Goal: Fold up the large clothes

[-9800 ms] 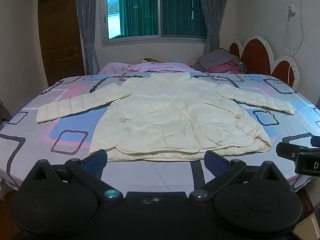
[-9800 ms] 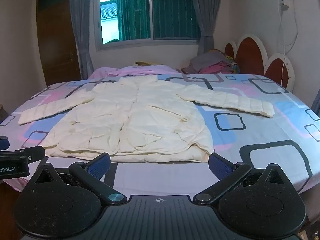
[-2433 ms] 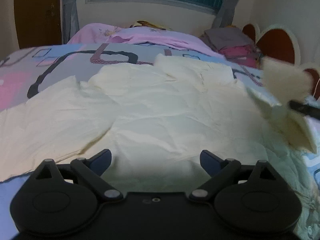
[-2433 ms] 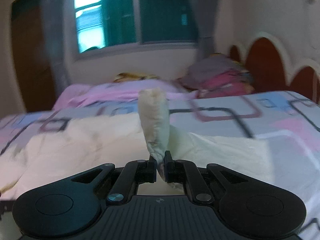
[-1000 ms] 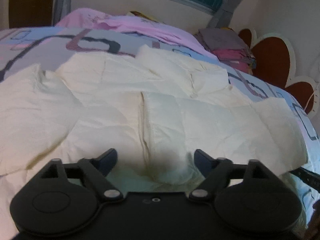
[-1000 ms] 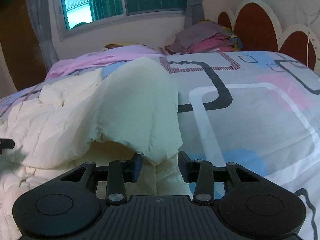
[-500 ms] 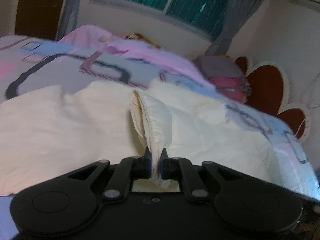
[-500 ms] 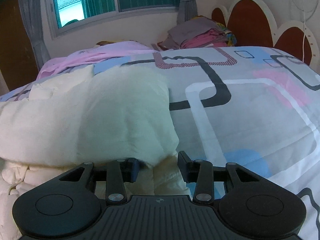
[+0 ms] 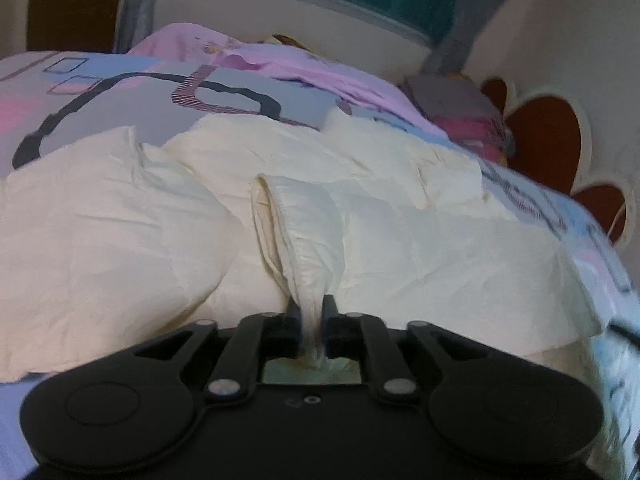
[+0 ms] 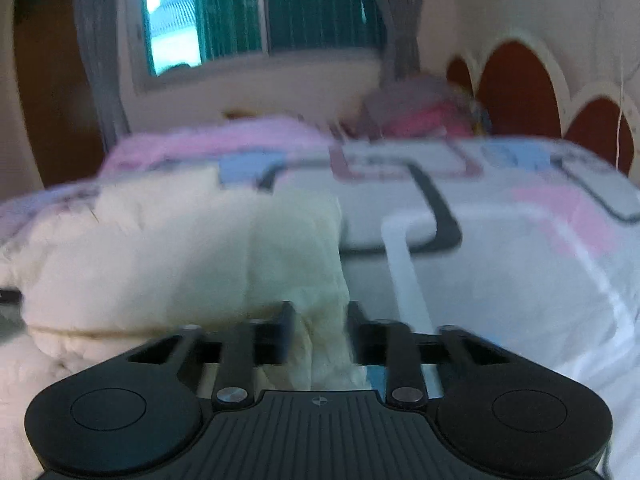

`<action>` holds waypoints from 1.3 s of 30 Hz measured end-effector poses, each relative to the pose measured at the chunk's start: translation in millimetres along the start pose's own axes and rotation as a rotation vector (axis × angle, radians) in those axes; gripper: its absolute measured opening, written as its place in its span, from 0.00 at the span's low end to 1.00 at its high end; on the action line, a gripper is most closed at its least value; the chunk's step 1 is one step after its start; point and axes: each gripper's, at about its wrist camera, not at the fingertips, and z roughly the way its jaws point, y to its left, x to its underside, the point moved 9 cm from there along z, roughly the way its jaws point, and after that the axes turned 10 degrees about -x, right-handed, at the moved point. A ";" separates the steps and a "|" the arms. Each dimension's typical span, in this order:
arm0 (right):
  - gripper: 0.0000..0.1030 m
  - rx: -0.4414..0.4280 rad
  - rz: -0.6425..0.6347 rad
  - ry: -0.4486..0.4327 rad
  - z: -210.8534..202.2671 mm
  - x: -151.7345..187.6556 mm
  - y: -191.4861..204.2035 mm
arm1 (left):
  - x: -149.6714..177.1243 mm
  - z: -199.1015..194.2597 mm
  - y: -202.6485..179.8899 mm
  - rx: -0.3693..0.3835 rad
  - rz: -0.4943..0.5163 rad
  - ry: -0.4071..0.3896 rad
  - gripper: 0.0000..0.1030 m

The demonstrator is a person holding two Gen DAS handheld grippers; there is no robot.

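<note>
Left claw pinching cream jacket cuff; right claw closing, jacket edge between pads, grip unclear.

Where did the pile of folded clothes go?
In the left wrist view, the grey and pink pile of folded clothes sits on the far right of the bed, beside the brown scalloped headboard and behind the cream puffy jacket.

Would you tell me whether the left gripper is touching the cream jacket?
Touching: the left wrist view shows the left gripper pinching a fold of the cream jacket.
</note>
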 end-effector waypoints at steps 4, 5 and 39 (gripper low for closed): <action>0.23 -0.011 0.039 0.000 20.2 -16.9 -0.6 | -17.1 -30.3 0.2 -0.150 0.086 -0.140 0.46; 0.23 -0.011 0.042 0.008 27.0 -18.4 0.2 | -20.8 -33.0 -7.1 -0.143 0.109 -0.164 0.46; 0.23 0.000 0.047 0.131 130.2 -50.6 -25.8 | -48.7 53.9 -77.2 -0.129 0.246 -0.113 0.58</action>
